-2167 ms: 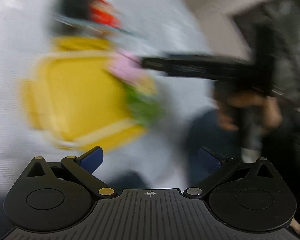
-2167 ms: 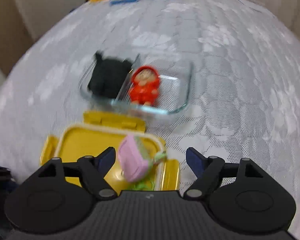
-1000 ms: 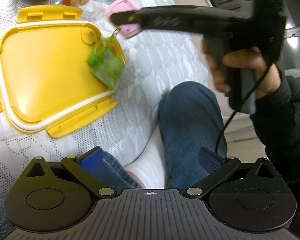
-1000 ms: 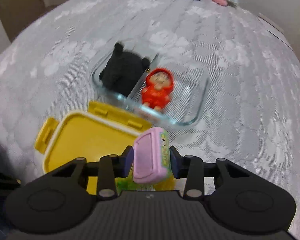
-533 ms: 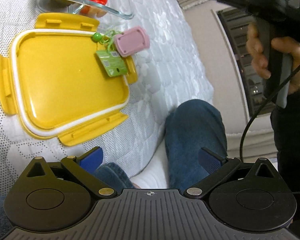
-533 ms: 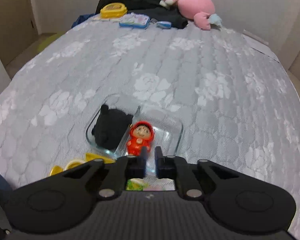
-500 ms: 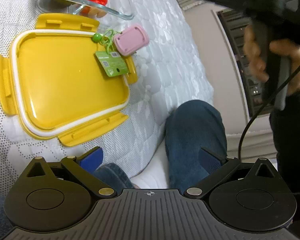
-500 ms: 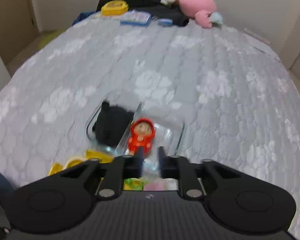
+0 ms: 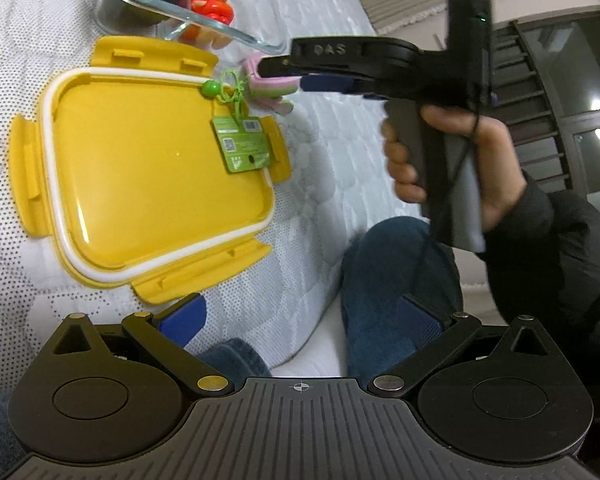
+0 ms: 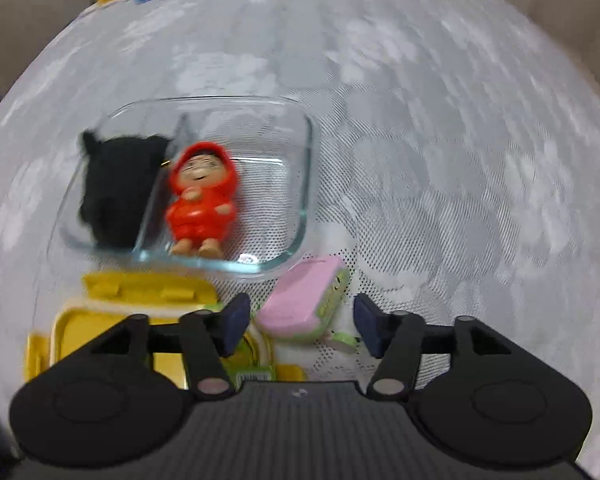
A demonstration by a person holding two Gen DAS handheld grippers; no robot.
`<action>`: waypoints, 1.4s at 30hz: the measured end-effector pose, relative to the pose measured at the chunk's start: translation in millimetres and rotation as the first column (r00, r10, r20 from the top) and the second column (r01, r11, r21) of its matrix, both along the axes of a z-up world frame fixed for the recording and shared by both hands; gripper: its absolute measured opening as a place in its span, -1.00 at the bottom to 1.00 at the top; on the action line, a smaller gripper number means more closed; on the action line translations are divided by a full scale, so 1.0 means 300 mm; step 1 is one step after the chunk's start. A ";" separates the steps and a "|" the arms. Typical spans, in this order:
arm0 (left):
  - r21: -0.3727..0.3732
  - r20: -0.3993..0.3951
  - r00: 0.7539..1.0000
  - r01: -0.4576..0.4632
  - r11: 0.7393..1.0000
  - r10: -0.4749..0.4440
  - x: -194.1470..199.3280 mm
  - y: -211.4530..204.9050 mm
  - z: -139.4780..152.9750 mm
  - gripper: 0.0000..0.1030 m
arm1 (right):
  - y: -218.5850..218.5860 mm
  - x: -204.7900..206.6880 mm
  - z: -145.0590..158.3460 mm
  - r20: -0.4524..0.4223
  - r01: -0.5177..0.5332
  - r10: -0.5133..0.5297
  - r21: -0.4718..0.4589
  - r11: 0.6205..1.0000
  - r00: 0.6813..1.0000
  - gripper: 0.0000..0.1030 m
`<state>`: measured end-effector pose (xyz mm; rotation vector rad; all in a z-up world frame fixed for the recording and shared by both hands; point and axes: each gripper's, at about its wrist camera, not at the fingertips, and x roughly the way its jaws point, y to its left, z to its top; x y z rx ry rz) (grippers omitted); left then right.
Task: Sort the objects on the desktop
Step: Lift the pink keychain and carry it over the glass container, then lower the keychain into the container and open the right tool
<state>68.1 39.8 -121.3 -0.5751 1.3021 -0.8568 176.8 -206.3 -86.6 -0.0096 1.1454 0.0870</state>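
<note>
R gripper [image 10: 300, 326] opening over pink toy [image 10: 302, 300], prob untouched

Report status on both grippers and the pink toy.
Right gripper open, jaws just widened, poised over pink toy, not gripping. Toy lies on bedspread beside glass dish and yellow lid. Left gripper open, empty.

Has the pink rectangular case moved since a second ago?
Yes. The pink rectangular case dropped from the right claw onto the quilt, beside the clear glass dish.
</note>
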 end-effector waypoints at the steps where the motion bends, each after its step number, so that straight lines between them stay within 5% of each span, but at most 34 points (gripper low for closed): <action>1: 0.000 -0.004 1.000 -0.002 1.000 0.002 0.001 -0.001 -0.003 1.00 | -0.006 0.009 -0.016 -0.007 0.010 -0.009 0.012 1.000 1.000 0.18; 5: -0.005 -0.011 1.000 -0.007 1.000 0.007 0.002 0.001 -0.010 1.00 | -0.024 0.028 -0.063 -0.028 0.019 -0.018 0.047 0.999 0.999 -0.19; 12: -0.003 -0.010 1.000 -0.011 1.000 0.011 0.002 0.003 -0.014 1.00 | -0.117 -0.050 0.054 -0.079 0.054 -0.038 0.211 0.976 0.996 -0.21; 13: -0.004 -0.008 1.000 -0.009 1.000 0.009 0.001 0.001 -0.014 1.00 | -0.127 -0.064 0.102 -0.055 0.041 -0.029 0.224 0.974 0.998 -0.44; 20: -0.001 -0.016 1.000 -0.007 1.000 0.007 0.003 0.002 -0.020 1.00 | -0.121 -0.055 0.435 0.165 -0.065 0.026 0.232 0.970 0.986 -0.46; 24: 0.000 -0.022 1.000 -0.008 1.000 0.008 0.005 0.004 -0.023 1.00 | -0.091 0.020 0.526 0.258 -0.087 0.032 0.208 0.974 0.966 -0.46; 29: 0.000 -0.029 1.000 -0.009 1.000 0.009 0.007 0.007 -0.027 1.00 | -0.023 0.103 0.472 0.279 -0.092 0.054 0.126 0.988 0.959 -0.46; 42: -0.020 -0.041 0.999 -0.002 1.000 0.001 0.014 0.004 -0.031 1.00 | 0.058 0.172 0.199 0.145 -0.077 0.073 0.016 0.997 0.987 -0.45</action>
